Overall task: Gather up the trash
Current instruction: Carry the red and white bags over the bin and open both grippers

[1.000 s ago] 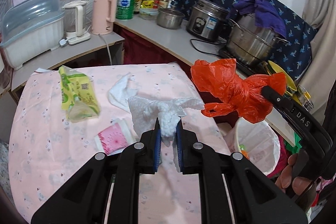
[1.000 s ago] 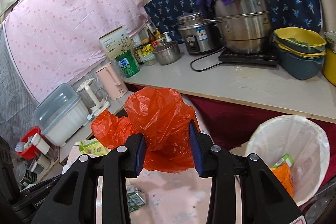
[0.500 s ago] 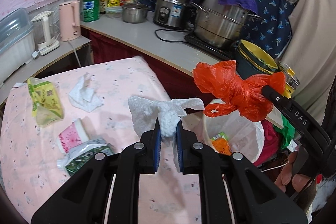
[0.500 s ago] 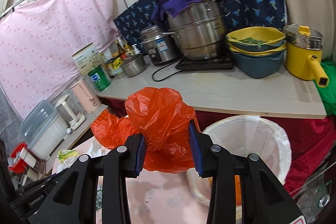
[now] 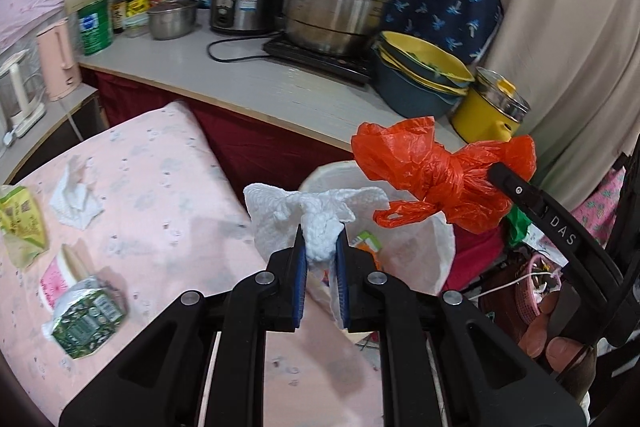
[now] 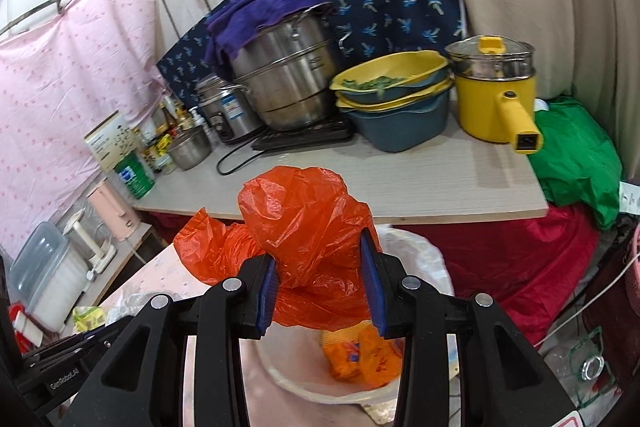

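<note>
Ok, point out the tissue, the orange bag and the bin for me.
tissue (image 5: 320, 223), left wrist view, on the crumpled wad between the pads.
orange bag (image 6: 312, 227), right wrist view, on its bunched middle.
bin (image 5: 416, 259), left wrist view, on its white liner.

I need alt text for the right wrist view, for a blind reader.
The right gripper holds an orange bag above a white-lined bin with orange trash inside. Behind, a counter carries pots and bowls.

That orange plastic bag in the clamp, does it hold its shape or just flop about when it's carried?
The orange plastic bag probably flops: its crumpled folds bulge out past the right gripper, and a loop handle droops free. It looks thin and likely very light. Once let go, it would probably drift down rather than drop straight.
</note>
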### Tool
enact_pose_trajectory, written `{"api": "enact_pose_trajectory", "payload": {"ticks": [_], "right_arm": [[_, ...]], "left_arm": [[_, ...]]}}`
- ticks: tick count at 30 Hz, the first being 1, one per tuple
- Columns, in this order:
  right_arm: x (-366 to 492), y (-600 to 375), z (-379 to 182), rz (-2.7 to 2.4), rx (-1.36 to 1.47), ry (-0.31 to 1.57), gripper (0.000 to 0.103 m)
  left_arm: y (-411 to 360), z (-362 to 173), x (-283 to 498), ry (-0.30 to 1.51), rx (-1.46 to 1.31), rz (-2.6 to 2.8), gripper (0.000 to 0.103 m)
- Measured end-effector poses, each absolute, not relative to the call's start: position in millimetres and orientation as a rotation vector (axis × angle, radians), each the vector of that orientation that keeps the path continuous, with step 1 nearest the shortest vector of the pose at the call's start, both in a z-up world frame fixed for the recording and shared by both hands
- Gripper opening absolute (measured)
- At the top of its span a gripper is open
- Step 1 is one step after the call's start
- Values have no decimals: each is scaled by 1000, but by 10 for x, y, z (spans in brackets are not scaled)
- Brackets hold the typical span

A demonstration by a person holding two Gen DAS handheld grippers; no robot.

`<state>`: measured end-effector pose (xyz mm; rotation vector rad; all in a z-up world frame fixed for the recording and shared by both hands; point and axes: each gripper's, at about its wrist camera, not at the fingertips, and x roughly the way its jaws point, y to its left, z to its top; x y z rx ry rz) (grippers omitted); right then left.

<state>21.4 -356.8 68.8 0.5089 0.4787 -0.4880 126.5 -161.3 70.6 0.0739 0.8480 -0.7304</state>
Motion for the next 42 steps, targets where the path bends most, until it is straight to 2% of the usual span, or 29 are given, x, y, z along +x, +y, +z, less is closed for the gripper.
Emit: {"api": "enact_pose_trajectory", "payload": {"ticks": [16, 18, 20, 21, 25, 28, 32, 35, 42], "right_arm": [[-154, -4120, 471, -616, 587, 466, 36], [-141, -4130, 448, -615, 587, 470, 36], [-125, -4124, 431, -612, 588, 473, 36], [-109, -4120, 424, -609, 588, 475, 36], [-11, -4069, 411, -590, 585, 484, 36], [84, -4019, 393, -569, 584, 491, 37], [231, -3925, 353, -536, 578, 507, 41], [311, -3860, 348, -521, 576, 517, 48], [427, -3683, 438, -501, 545, 505, 54]], "left_arm": [[-2485, 337, 1244, 928, 143, -849, 15], [-2537, 309, 1274, 931, 133, -857, 22], [-2561, 306, 1298, 923, 119, -841, 48], [-2552, 317, 1309, 914, 110, -833, 51], [-2495, 338, 1373, 902, 100, -814, 58], [-2415, 339, 1423, 899, 95, -789, 59], [-2255, 351, 1473, 883, 81, -749, 67], [-2138, 372, 1499, 870, 75, -725, 68], [-1837, 442, 1552, 844, 43, -674, 73]]}}
